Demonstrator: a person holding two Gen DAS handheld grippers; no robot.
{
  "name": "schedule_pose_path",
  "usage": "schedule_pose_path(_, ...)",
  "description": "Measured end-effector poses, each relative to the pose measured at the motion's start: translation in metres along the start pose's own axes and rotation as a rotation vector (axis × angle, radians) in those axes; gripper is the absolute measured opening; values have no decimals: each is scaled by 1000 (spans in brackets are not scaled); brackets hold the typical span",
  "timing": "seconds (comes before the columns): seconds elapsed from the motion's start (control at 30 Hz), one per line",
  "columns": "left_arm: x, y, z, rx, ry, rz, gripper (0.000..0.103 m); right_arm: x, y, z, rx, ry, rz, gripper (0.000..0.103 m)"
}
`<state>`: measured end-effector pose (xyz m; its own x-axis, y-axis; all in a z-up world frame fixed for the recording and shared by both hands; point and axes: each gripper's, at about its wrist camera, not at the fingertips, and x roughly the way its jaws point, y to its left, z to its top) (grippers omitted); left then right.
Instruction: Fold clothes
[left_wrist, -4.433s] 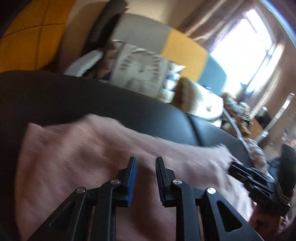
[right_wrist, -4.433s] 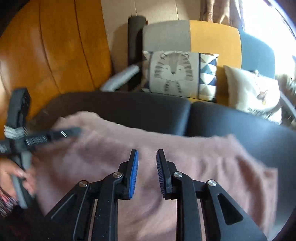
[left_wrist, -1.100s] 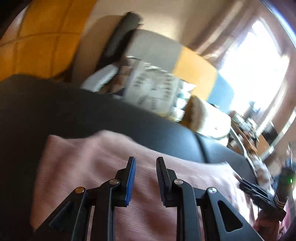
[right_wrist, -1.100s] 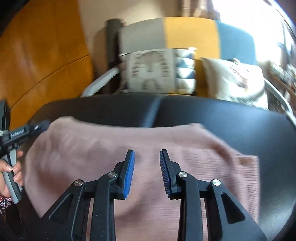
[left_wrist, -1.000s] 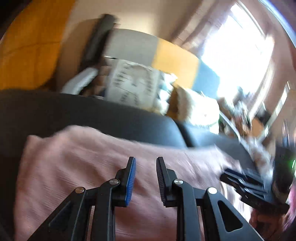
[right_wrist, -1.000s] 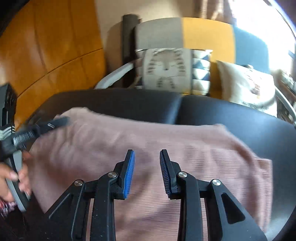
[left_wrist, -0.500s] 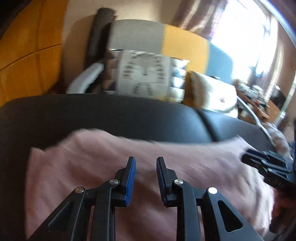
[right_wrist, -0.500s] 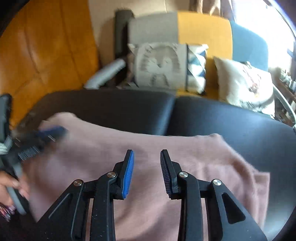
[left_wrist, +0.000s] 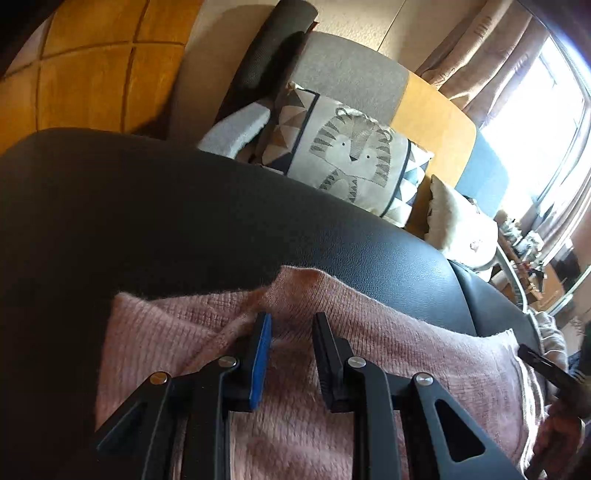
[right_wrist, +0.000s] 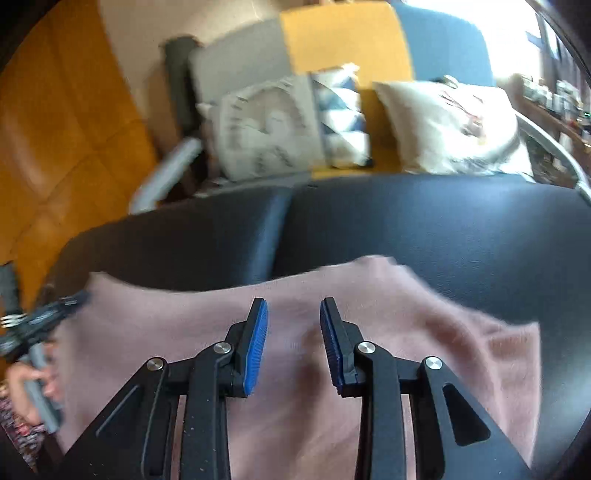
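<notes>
A pink knit garment (left_wrist: 406, 350) lies spread flat on a black leather surface (left_wrist: 184, 221). My left gripper (left_wrist: 291, 321) hovers low over its far left part, jaws apart with nothing between them; a raised crease in the cloth runs beside the left finger. In the right wrist view the same garment (right_wrist: 443, 332) spreads under my right gripper (right_wrist: 293, 306), which is open over the cloth's middle near its far edge. Each view catches the other gripper at the garment's side: the right gripper (left_wrist: 546, 369) and the left gripper (right_wrist: 48, 317), held by a hand (right_wrist: 33, 376).
Behind the black surface (right_wrist: 443, 229) stands a grey, yellow and blue sofa with a tiger cushion (left_wrist: 351, 155) and a white cushion (right_wrist: 450, 125). Orange wall panels (left_wrist: 85, 81) are on the left. A bright window (left_wrist: 535, 122) and a cluttered table (left_wrist: 528, 251) are on the right.
My left gripper has dropped closer to the garment's left far edge and rolled; a crease now shows beside its finger. The right gripper has shifted sideways and rolled. Both jaws kept their gap.
</notes>
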<state>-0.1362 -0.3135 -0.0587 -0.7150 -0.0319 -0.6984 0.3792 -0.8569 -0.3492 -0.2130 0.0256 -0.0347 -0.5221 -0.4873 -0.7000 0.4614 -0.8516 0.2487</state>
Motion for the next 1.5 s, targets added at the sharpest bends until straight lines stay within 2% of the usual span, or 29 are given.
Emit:
schedule_pose_path(0.07,-17,-16,-9,17,-21,-14,23,-10,28,-13,-87,6,6,32)
schedule_pose_path(0.17,-34,-51,-25,85,-22,-98,23,-17,71,-38,-194,29,2,32)
schedule_pose_path(0.23,-44,-87,-39,198,-11,-128,23,-16,94,-55,-245,41,-13,32)
schedule_pose_path(0.3,-48,-119,-57,328,-9,-120,23,-9,105,-66,-299,33,-70,32)
schedule_pose_path(0.33,-47,-131,-67,392,-11,-87,23,-8,107,-72,-317,30,-91,32)
schedule_pose_path(0.43,-40,-138,-89,461,-17,-23,24,-8,105,-89,-340,22,-127,32)
schedule_pose_path(0.5,-42,-134,-89,440,-18,-29,28,-8,96,-96,-312,2,-108,32)
schedule_pose_path(0.63,-42,-121,-81,382,9,-83,28,-11,95,-91,-285,14,-81,34)
schedule_pose_path(0.7,-49,-122,-79,379,5,-68,28,-23,90,-83,-253,12,-19,35)
schedule_pose_path(0.73,-53,-121,-79,373,-10,-62,28,-33,83,-77,-220,-18,20,35)
schedule_pose_path(0.77,-58,-120,-79,367,-24,-57,28,-41,75,-73,-200,-41,19,36)
schedule_pose_path(0.83,-62,-113,-80,356,-40,-30,28,-47,56,-65,-168,-57,-26,42)
schedule_pose_path(0.9,-55,-101,-79,314,0,-35,29,-43,28,-58,-124,-35,-95,43)
schedule_pose_path(1.03,-49,-84,-75,239,23,-98,33,-38,-36,-59,24,16,-143,43)
schedule_pose_path(1.1,-48,-83,-76,230,20,-107,33,-42,-66,-65,80,-4,-183,43)
schedule_pose_path(1.2,-49,-87,-78,245,15,-91,33,-53,-86,-66,188,-29,-171,42)
schedule_pose_path(1.27,-53,-93,-78,267,5,-58,33,-63,-69,-63,202,-44,-131,43)
schedule_pose_path(1.3,-55,-96,-77,275,-3,-45,33,-67,-54,-62,170,-59,-100,43)
schedule_pose_path(1.4,-71,-109,-78,267,-54,-52,32,-75,0,-62,20,-96,-16,43)
schedule_pose_path(1.5,-81,-127,-85,292,-71,-98,32,-61,53,-67,-148,-51,11,43)
